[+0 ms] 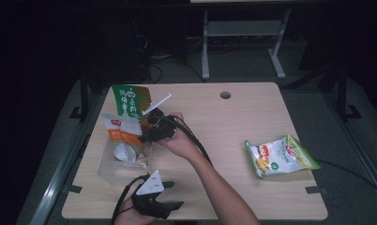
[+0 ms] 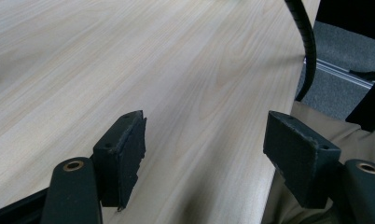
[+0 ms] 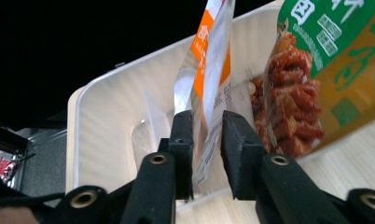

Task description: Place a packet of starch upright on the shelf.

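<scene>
Green-and-white snack bag [image 1: 281, 156] lying flat, right side of the table [image 1: 233, 122]. Round hole [image 1: 225, 95] near the far edge.

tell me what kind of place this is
Probably a lab or workshop recording station, not a home: a pale wood-grain table with a cable hole, a grey metal stand on dark carpet behind, and tangled black cables.
</scene>
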Tool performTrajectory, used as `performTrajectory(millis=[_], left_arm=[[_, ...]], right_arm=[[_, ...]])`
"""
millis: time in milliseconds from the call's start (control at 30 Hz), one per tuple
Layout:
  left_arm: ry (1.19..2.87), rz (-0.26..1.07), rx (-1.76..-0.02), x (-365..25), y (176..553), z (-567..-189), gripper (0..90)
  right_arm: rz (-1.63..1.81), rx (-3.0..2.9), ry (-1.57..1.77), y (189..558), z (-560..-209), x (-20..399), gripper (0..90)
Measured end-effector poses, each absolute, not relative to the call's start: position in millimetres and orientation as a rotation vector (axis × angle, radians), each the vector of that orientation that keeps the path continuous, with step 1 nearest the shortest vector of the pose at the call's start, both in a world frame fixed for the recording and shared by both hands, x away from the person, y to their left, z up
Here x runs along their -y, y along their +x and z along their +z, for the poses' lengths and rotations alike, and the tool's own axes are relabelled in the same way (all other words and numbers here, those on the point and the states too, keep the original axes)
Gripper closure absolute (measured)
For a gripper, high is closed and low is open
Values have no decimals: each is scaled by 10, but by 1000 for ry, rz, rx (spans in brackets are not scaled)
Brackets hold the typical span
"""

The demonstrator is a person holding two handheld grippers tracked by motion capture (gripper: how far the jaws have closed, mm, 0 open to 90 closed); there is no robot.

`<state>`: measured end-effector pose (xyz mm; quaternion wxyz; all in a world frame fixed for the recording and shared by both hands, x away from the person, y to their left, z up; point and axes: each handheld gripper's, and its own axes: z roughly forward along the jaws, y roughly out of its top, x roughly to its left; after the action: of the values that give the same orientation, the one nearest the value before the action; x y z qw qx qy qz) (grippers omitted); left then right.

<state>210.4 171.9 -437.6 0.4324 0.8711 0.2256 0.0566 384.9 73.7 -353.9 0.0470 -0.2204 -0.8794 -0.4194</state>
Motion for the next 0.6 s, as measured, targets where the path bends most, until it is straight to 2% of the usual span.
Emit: performTrajectory(millis=[600], left_arm=[[2169,145,-571,-1704,2124,-4400,264]], right_arm=[[-1312,2626,-728,3712,-3579,-77,592]])
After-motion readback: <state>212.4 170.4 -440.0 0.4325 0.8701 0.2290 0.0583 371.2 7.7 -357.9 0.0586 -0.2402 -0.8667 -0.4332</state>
